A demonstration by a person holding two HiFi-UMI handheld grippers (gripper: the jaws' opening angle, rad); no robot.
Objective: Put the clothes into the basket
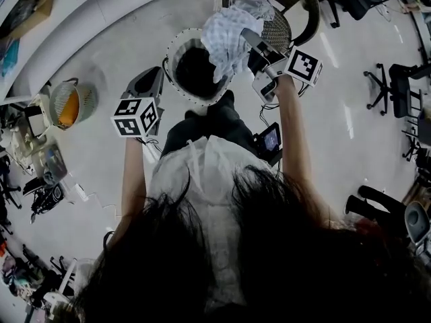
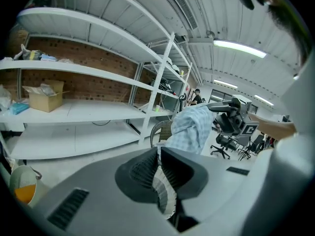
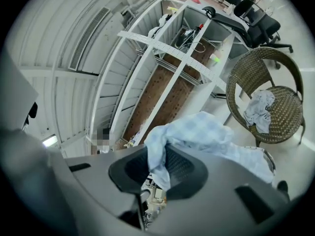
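Broadly, one run of white shelving racks (image 2: pixel 88 107) fills the room's edge, seen in the left gripper view from 9 to 12 o'clock.

Next in size is one round wicker chair (image 1: pixel 300 5), at 1 o'clock from the person in the head view. One white perforated basket (image 1: pixel 202 101) with a dark inside stands on the floor at 12 o'clock, just past the person's feet and close beside the chair. One smaller mesh bin (image 1: pixel 67 103) with something orange in it sits well apart at 9 o'clock.

Two garments show. A pale blue checked shirt (image 1: pixel 225 42) hangs bunched in the air from the right claw (image 1: pixel 248 38). In the head view it overlaps the basket's rim at about 2 o'clock of the mouth. Whether its lower end touches the basket cannot be told. The second, a pale crumpled cloth (image 1: pixel 259 5), lies on the chair seat.

Two claws are in use, each with its marker cube. The right forearm reaches straight forward, bare. Its claw is held high and close to level, jaws pinching a fold of the checked shirt, which spills over both pads and off toward 3 o'clock in the right gripper view. The left arm also reaches forward but sits lower, at 10 o'clock. The left claw (image 1: pixel 156 76) tilts down toward the basket's near left rim, jaws pressed together with nothing between them.
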